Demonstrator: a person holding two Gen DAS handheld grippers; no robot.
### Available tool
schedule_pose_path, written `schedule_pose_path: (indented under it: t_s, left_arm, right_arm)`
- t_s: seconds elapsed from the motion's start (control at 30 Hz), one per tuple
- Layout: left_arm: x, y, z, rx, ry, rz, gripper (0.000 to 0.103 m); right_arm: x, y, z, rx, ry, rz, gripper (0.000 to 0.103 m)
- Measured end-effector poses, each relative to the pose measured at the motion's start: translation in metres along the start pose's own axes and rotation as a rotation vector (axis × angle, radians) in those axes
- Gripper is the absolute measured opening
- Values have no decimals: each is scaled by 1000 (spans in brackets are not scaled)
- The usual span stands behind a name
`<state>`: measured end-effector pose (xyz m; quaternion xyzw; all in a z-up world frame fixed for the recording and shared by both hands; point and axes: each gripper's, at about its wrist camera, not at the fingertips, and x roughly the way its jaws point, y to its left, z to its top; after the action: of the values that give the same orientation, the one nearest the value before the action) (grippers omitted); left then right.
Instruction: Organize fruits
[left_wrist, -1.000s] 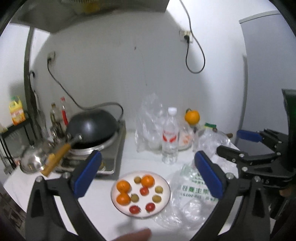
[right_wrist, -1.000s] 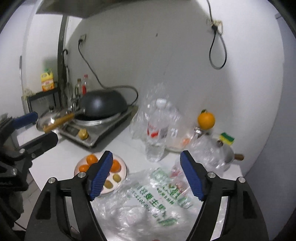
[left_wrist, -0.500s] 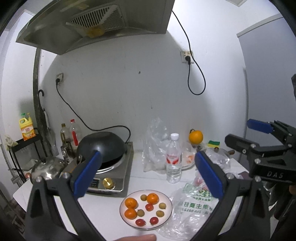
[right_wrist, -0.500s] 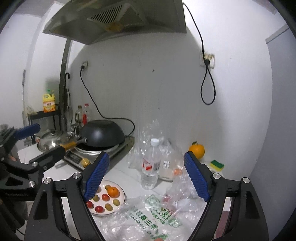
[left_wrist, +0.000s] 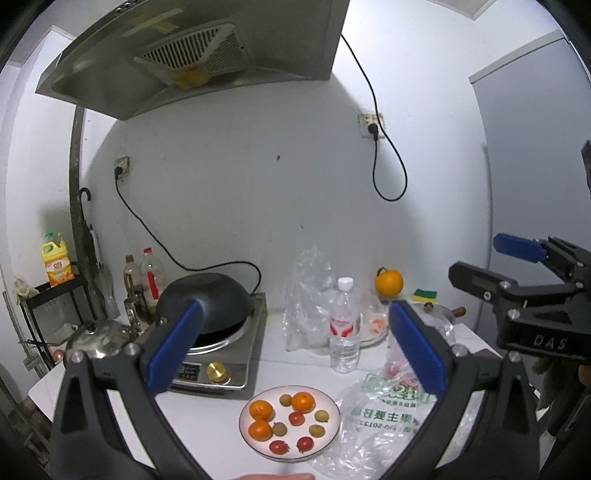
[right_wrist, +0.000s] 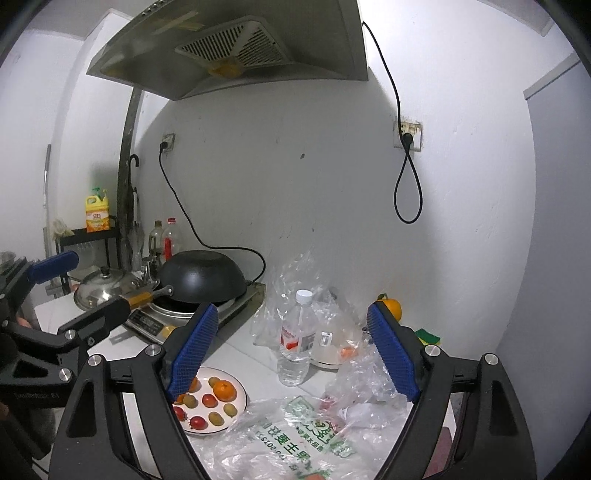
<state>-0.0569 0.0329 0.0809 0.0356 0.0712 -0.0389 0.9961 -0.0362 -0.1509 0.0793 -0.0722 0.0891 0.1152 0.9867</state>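
Observation:
A white plate (left_wrist: 333, 430) near the counter's front edge holds three oranges (left_wrist: 303, 401), small red fruits (left_wrist: 296, 418) and small green-brown fruits. Both grippers hover above and in front of the plate. My left gripper (left_wrist: 294, 306) is open and holds nothing. My right gripper (right_wrist: 291, 308) is also open with nothing between its blue pads; it shows at the right edge of the left wrist view (left_wrist: 498, 264). In the right wrist view the plate (right_wrist: 242, 402) lies at lower left, partly behind the left pad. A larger orange (left_wrist: 388, 282) sits at the back by the wall.
A crumpled printed plastic bag (left_wrist: 384, 413) with red fruit inside lies right of the plate. A water bottle (left_wrist: 344, 332) and clear bags stand behind it. A black wok (left_wrist: 210, 299) on an induction cooker, a steel lid (left_wrist: 99, 334) and bottles fill the left. A range hood (left_wrist: 192, 62) hangs overhead.
Both grippers have risen and tilted upward, so the plate sits lower in each view and the range hood has come into sight. Both stay open and hold nothing.

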Motion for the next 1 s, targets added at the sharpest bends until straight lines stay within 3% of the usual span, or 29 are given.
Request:
schedule_pose_path:
  t_s: [1.0]
  left_arm:
    - [17,-5,2,1,2,-15,102]
  right_arm:
    - [19,-6,-2,22,28,-8,85]
